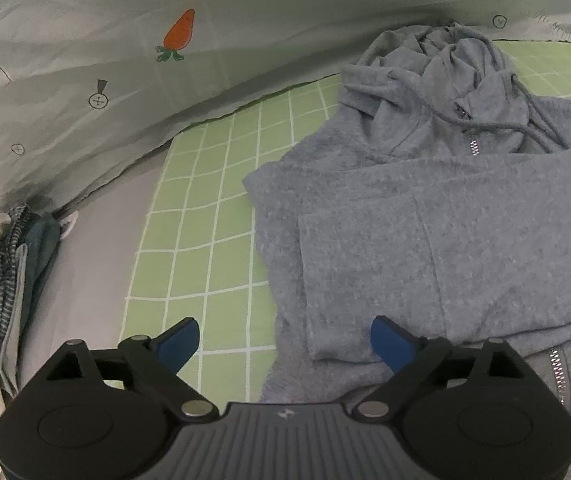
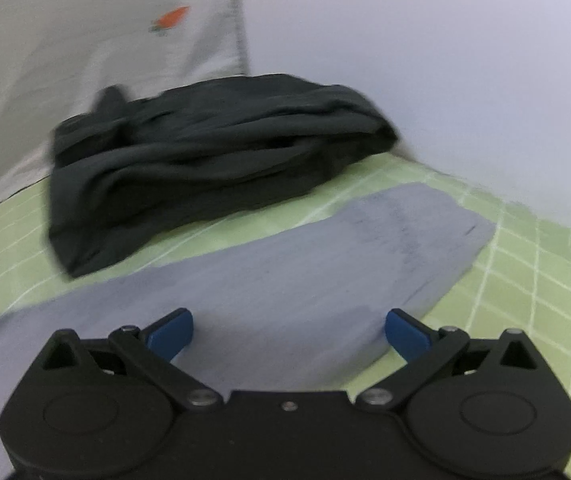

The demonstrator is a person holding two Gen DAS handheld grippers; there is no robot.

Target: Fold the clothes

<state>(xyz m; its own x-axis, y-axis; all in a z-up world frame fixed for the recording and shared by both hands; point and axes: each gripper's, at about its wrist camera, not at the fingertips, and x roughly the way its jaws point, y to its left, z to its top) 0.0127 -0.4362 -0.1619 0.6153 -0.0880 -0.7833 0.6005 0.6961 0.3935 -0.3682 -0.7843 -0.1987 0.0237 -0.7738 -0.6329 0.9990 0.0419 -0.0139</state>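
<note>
Hoodie [image 1: 425, 208], grey, lies flat on our green checked bed sheet [image 1: 201, 216] near its pillow-side edge; our left tool [image 1: 285, 340] and right tool [image 2: 289, 330] both spread apart, gripping nothing.

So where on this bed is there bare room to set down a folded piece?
Left view: bare green checked sheet between the grey hoodie and the carrot-print fabric; a plain grey strip beside the clothes pile. Right view: checked sheet right of the grey sleeve. Crowded behind it, where the dark garment lies.
</note>
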